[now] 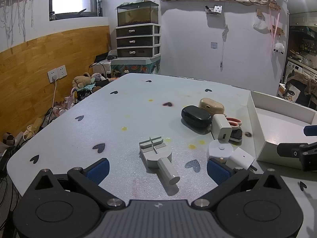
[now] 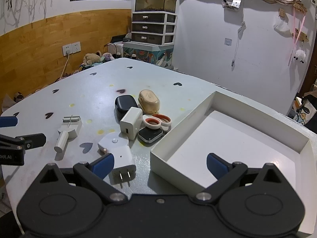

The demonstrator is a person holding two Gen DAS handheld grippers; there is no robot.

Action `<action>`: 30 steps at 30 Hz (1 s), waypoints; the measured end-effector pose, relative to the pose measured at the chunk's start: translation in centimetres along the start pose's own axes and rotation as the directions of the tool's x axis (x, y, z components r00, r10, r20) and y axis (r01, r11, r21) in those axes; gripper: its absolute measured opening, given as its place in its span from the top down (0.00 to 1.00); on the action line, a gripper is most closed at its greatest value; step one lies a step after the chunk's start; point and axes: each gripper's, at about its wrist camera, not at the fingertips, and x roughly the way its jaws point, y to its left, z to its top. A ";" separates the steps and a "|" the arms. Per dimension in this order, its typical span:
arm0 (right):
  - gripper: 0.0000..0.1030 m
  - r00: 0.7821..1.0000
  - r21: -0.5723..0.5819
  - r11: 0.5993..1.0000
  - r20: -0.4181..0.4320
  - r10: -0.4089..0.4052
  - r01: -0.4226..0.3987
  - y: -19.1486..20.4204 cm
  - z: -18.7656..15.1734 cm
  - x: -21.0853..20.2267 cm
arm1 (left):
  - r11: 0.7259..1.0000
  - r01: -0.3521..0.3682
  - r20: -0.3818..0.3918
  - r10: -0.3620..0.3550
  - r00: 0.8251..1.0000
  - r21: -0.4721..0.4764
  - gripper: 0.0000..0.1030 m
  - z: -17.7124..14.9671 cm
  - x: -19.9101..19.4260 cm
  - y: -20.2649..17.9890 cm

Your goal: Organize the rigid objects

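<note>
My left gripper (image 1: 157, 168) is open and empty, its jaws on either side of a grey tool with a round handle (image 1: 158, 159), also in the right wrist view (image 2: 67, 131). My right gripper (image 2: 160, 165) is open and empty over the near corner of a white open box (image 2: 198, 109). Left of the box lie a white plug charger (image 2: 121, 159), a round white device (image 2: 113, 141), a white USB charger (image 2: 130, 123), a black case (image 2: 124, 104), a tan case (image 2: 148, 101), red-handled scissors (image 2: 157, 121) and a smartwatch (image 2: 149, 135).
The table (image 1: 118, 119) is pale with heart marks and yellow stains; its edges curve off left and far. A drawer unit (image 1: 137, 40) with a tank stands beyond it. Toys and cables lie on the floor at left.
</note>
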 end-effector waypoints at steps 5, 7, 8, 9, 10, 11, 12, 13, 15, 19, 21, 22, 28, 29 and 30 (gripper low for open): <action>0.02 1.000 0.000 1.000 -0.001 -0.001 0.001 0.0 0.0 0.0 | 1.000 0.000 -0.001 0.000 1.000 0.000 0.00 0.0 0.0 0.0; 0.02 1.000 -0.001 1.000 -0.001 -0.001 0.001 0.0 0.0 0.0 | 1.000 0.000 0.000 0.000 1.000 0.000 0.00 0.0 0.0 0.0; 0.02 1.000 -0.001 1.000 -0.001 -0.001 0.001 0.0 0.0 0.0 | 1.000 0.000 0.000 0.000 1.000 0.000 0.00 0.0 0.0 0.0; 0.02 1.000 -0.001 1.000 -0.001 -0.001 0.001 0.0 0.0 0.0 | 1.000 0.000 0.000 0.000 1.000 0.000 0.00 0.0 0.0 0.0; 0.02 1.000 -0.001 1.000 -0.002 -0.001 0.001 0.0 0.0 0.0 | 1.000 0.000 -0.001 0.000 1.000 0.000 0.00 0.0 0.0 0.0; 0.02 1.000 -0.001 1.000 -0.002 -0.001 0.001 0.0 0.0 0.0 | 1.000 0.000 -0.001 0.000 1.000 0.000 0.00 0.0 0.0 0.0; 0.02 1.000 -0.002 1.000 -0.002 -0.001 0.001 0.0 0.0 0.0 | 1.000 0.001 -0.001 -0.001 1.000 0.000 0.00 0.0 0.0 0.0; 0.02 1.000 -0.001 1.000 -0.002 -0.002 0.002 0.0 0.0 0.0 | 1.000 0.001 -0.001 -0.001 1.000 0.000 0.00 0.0 0.0 0.0; 0.02 1.000 -0.002 1.000 -0.002 -0.002 0.002 0.0 0.0 0.0 | 1.000 0.000 0.000 0.000 1.000 0.000 0.00 0.0 0.0 0.0; 0.02 1.000 -0.002 1.000 -0.003 -0.002 0.002 0.1 0.0 0.1 | 1.000 0.000 0.000 0.000 1.000 0.000 0.00 0.0 0.0 0.0; 0.02 1.000 -0.002 1.000 -0.003 -0.002 0.002 0.1 0.0 0.0 | 1.000 0.000 0.000 0.000 1.000 0.000 0.00 0.0 0.0 0.0; 0.02 1.000 -0.002 1.000 -0.003 -0.002 0.002 0.1 0.0 0.0 | 1.000 0.001 0.000 -0.001 1.000 0.000 0.00 0.0 0.0 0.0; 0.02 1.000 -0.002 1.000 -0.005 -0.003 0.003 0.0 -0.1 0.1 | 1.000 0.001 -0.001 -0.001 1.000 0.000 0.00 0.0 0.0 0.0; 0.02 1.000 -0.002 1.000 -0.004 -0.002 0.002 0.0 -0.1 0.1 | 1.000 0.001 -0.001 -0.001 1.000 0.000 0.00 0.0 0.0 0.0; 0.02 1.000 -0.002 1.000 -0.005 -0.003 0.003 0.0 -0.1 0.1 | 1.000 0.001 -0.001 -0.001 1.000 0.000 0.00 0.0 0.0 0.0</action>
